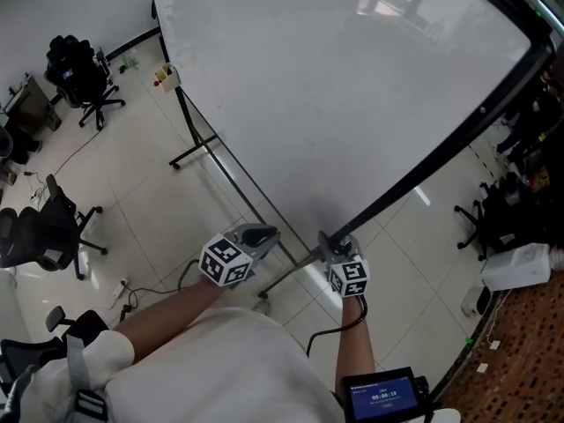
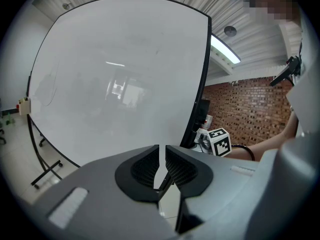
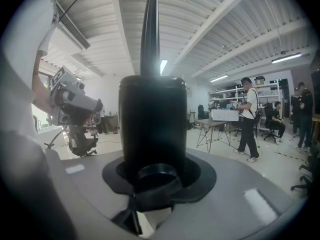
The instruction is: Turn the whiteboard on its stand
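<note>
Whiteboard (image 1: 335, 86): tilted steeply off vertical on its stand (image 1: 189, 144), partway through a turn. The stand sits on the tiled floor (image 1: 150, 210), out from the floor's far edge at the wall.

Black frame (image 1: 441, 161): its near corner is low, just in front of the person.

Right tongs (image 1: 335, 245): clenched on that frame corner. The right gripper view shows the dark bar filling the jaws.

Left tongs (image 1: 264, 233): closed to a thin slit with nothing between them, just beside the board's lower edge and not touching it.

Risks, as judged:
- Only one grip is on the smooth bar, so it could slip and let the board swing free.
- Pushing off-axis may roll or tip the stand.
- The left tongs sit in the board's sweep and may get struck.
</note>
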A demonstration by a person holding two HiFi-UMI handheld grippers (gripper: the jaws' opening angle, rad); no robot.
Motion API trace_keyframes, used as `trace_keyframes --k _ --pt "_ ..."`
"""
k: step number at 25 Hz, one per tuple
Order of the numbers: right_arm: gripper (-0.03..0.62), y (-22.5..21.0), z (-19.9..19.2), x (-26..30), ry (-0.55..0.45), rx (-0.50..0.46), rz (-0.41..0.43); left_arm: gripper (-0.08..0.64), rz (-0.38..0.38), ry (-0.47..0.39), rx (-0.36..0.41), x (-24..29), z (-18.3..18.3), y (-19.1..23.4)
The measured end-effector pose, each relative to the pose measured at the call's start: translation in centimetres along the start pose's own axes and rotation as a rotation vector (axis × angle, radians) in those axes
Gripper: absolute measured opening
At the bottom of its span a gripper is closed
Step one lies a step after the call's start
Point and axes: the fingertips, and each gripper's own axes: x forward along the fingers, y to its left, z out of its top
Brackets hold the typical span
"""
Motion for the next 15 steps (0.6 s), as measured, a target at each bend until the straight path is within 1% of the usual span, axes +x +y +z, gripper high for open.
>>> trace_keyframes --k 15 --pt "0.152 -0.66 -0.22 -0.51 0.005 0.004 -0.005 0.060 0.008 -0.002 -0.002 0.01 -0.05 -0.50"
